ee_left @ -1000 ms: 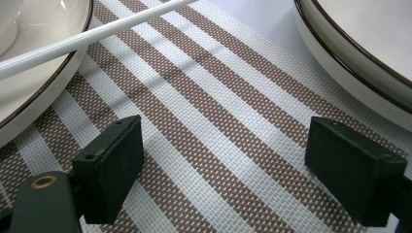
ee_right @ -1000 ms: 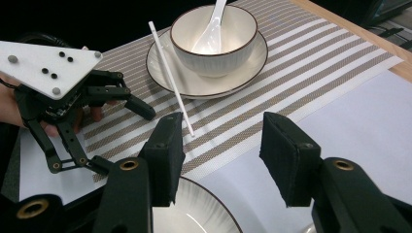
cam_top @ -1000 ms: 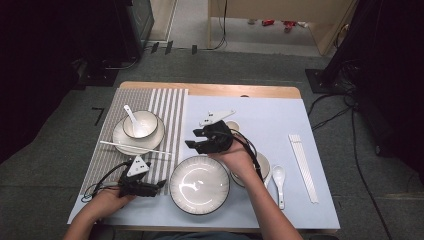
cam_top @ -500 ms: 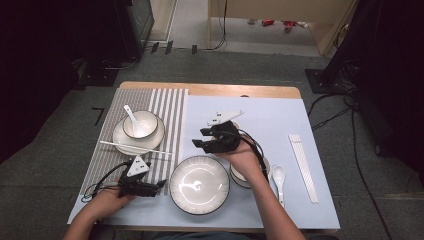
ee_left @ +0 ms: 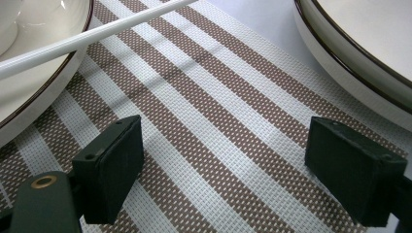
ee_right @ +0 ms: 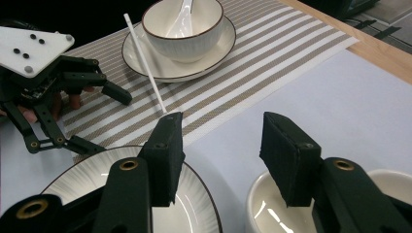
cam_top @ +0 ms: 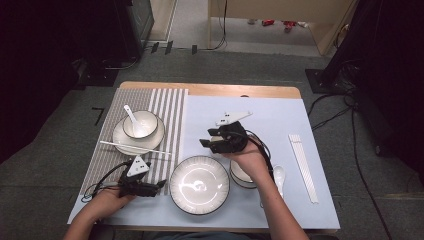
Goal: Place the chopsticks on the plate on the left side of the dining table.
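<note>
White porcelain bears no readable writing. The right gripper (cam_top: 209, 139) hovers empty, jaws half apart, above the small bowl (cam_top: 240, 173) near the table's (cam_top: 240, 91) front edge; the left gripper (ee_left: 221, 174) gapes wide, empty.

The white bowl (cam_top: 241, 172) with a dark rim stands upright and empty, right under the right hand-held gripper (cam_top: 214, 141), partly hidden by the hand. The wide ribbed plate (cam_top: 199, 184), also dark-rimmed and empty, lies flat just beside it, between both hand-held grippers.
</note>
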The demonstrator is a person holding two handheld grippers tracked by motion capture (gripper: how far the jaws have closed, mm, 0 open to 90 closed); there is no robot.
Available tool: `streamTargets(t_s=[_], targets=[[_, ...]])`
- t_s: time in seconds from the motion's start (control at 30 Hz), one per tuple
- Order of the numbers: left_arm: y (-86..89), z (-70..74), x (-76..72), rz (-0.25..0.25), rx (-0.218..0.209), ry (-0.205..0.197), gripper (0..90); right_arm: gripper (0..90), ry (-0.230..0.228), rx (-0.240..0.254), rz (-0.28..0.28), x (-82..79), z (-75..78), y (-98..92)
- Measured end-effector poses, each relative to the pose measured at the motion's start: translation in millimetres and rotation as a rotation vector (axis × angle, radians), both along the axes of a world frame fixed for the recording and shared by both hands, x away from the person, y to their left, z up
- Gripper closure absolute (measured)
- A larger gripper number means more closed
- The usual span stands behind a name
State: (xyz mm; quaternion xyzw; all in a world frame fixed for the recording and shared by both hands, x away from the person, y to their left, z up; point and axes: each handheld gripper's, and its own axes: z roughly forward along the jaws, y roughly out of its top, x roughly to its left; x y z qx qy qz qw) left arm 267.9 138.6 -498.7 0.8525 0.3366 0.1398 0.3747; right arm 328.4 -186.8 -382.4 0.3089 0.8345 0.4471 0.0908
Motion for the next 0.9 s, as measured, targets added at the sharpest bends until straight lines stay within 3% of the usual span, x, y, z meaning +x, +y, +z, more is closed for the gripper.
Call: streamTargets(t_s=[0.9], targets=[[0.0,0.0,0.0,0.000,0.001,0.000,14.6,50.0,-0.007,0.008,-0.071,-3.3,-1.2,-36.9]])
